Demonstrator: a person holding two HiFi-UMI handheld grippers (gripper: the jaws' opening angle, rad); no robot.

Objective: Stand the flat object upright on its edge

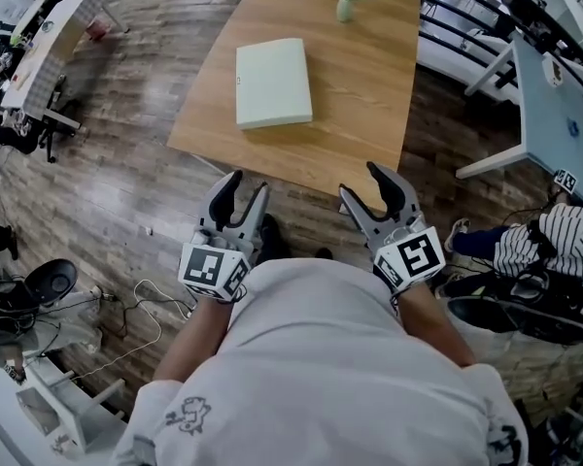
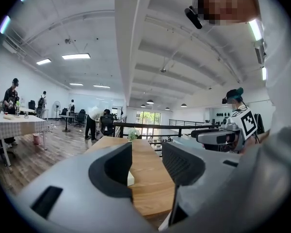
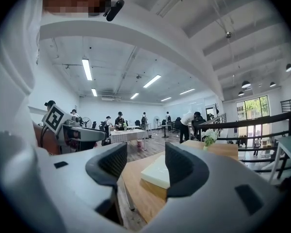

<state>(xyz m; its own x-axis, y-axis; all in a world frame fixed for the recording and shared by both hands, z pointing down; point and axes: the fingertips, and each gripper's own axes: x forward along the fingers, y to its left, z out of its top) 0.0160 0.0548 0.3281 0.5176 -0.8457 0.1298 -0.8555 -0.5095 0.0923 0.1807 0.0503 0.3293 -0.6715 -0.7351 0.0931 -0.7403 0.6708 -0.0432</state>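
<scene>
Lighting: bright, even, cool white. Sources were ceiling strip lights point(image 2: 76, 56) and far windows point(image 2: 146, 118), which were blown out.
Shadows: soft and faint.
Glare: a pale sheen lay on the wooden floor point(image 1: 126, 192).
Distortion: both gripper views had a strong fisheye, with bowed beams and black corners.
Focus: the left gripper point(image 2: 146, 152) and right gripper point(image 3: 145, 152) were blurred near their lenses. The head view was sharp centrally and smeared at its edges.

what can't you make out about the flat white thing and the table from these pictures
- Left gripper view: the flat white object is nearly all behind a jaw of the left gripper; only a sliver shows.
- Right gripper view: its right part is behind a jaw of the right gripper.
- Head view: its underside, lying on the table; the table's far end, cut off by the top edge.
</scene>
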